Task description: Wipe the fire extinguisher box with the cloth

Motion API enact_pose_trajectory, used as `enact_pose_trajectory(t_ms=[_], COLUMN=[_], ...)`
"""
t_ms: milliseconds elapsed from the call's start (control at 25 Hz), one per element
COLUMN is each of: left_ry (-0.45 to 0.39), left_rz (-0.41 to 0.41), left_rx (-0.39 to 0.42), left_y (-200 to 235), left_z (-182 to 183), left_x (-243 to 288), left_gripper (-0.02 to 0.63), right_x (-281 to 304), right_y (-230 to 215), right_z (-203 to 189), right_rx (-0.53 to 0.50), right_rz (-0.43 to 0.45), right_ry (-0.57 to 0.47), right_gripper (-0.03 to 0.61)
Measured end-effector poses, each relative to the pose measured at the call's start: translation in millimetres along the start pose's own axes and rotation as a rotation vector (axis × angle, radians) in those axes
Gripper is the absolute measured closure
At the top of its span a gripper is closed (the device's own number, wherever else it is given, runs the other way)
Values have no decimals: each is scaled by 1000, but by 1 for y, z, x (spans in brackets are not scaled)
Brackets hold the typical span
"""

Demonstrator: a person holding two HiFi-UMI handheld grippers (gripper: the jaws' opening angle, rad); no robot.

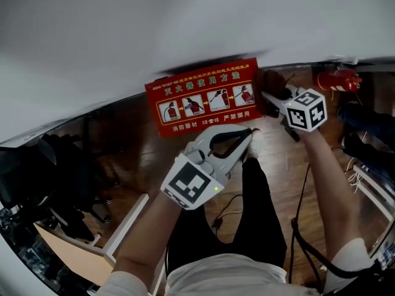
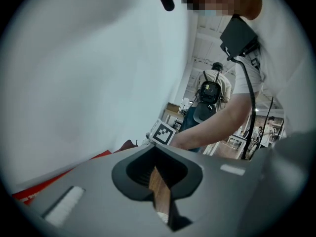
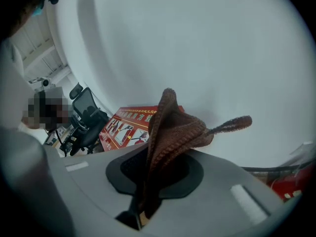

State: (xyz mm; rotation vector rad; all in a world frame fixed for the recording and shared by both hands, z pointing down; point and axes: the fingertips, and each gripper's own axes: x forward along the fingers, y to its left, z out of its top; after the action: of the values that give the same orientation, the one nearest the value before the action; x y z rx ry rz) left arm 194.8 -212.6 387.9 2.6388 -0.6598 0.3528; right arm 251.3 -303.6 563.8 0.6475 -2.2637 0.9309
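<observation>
Risk 1: the cloth (image 3: 173,132) is pinched only by a fold, one loose tail poking out. Hard rubbing could drag it free of the right tongs (image 1: 274,97), which are clenched on it.

Risk 2: the bunch is small, so bare jaw tips may scrape the printed face.

Risk 3: the left tongs (image 1: 237,142) are closed on nothing (a slit of floor shows through) and hang just below the box, in the path of a sweep.

The fire extinguisher box (image 1: 207,97) stands low against the white wall (image 1: 154,23), its red front showing white picture panels. The cloth sits at its right edge; contact cannot be told.
</observation>
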Motion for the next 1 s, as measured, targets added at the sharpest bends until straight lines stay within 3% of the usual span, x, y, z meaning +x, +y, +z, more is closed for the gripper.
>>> enact_pose_trajectory(t_ms=[200,560,640,800,1000], left_ry=[16,47,58,105,135], left_rz=[-42,-88,-94,-117,-163], left_rx=[-2,-9,-19,37,59], left_y=[0,14,20,25,23], left_z=[2,-4,-6,-11,-21], left_x=[33,72,79,93,115], left_gripper=[614,614,614,614,614], right_x=[-2,5,16,48,85], right_y=[0,-21,-26,-25,-47], right_z=[1,-16,-22,-32,-69], right_rx=[11,80,101,96,119], right_rz=[93,154,173,226,210], right_ry=[-35,-88,-99,-91,-58], right_gripper=[528,528,528,528,528])
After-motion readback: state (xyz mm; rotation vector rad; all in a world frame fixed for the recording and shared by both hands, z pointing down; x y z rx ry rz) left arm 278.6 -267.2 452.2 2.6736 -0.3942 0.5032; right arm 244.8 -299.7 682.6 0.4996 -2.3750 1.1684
